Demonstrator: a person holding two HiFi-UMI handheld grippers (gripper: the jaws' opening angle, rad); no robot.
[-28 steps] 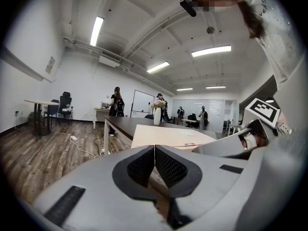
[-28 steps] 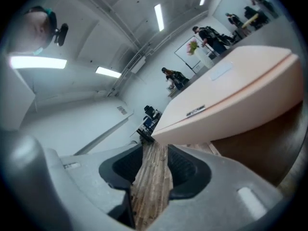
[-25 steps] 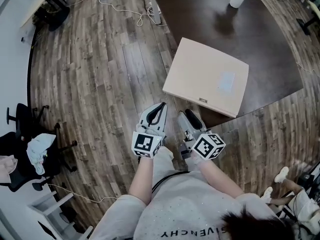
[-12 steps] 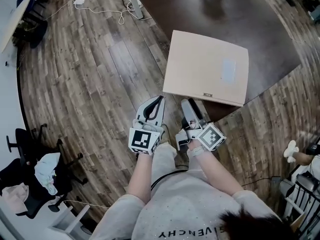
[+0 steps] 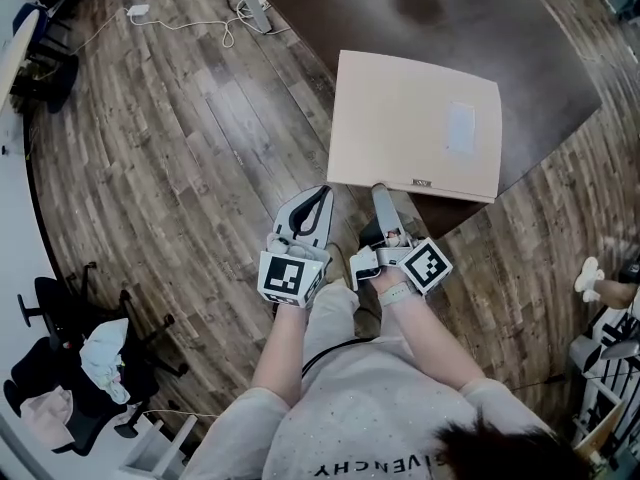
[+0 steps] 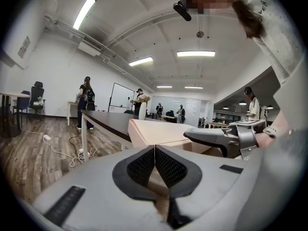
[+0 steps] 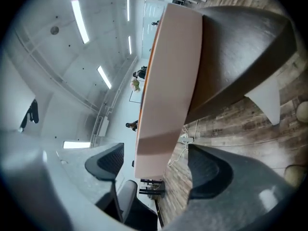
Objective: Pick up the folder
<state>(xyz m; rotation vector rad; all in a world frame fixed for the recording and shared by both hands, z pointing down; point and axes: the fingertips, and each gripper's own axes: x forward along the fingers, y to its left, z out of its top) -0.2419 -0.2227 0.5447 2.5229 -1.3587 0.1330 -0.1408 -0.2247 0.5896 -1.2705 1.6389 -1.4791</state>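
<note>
The beige folder (image 5: 415, 123) lies flat on the corner of the dark table (image 5: 545, 68), with its near edge overhanging. My right gripper (image 5: 381, 196) is rolled onto its side at that near edge. In the right gripper view its jaws are opening, one above and one below the folder's edge (image 7: 168, 81), and the pads do not touch it. My left gripper (image 5: 322, 196) hovers just left of the folder's near corner. Its jaws are shut with nothing between them (image 6: 154, 163), and the folder (image 6: 159, 131) lies ahead of them.
A power strip with white cables (image 5: 250, 8) lies on the wood floor beyond the table. Office chairs draped with clothes (image 5: 90, 358) stand at the lower left. A person's shoe (image 5: 590, 278) shows at the right edge. Several people (image 6: 86, 97) stand far across the room.
Both grippers have come forward to the folder's near edge. The right gripper has rolled onto its side and its jaws have spread around the edge. The left stays shut.
</note>
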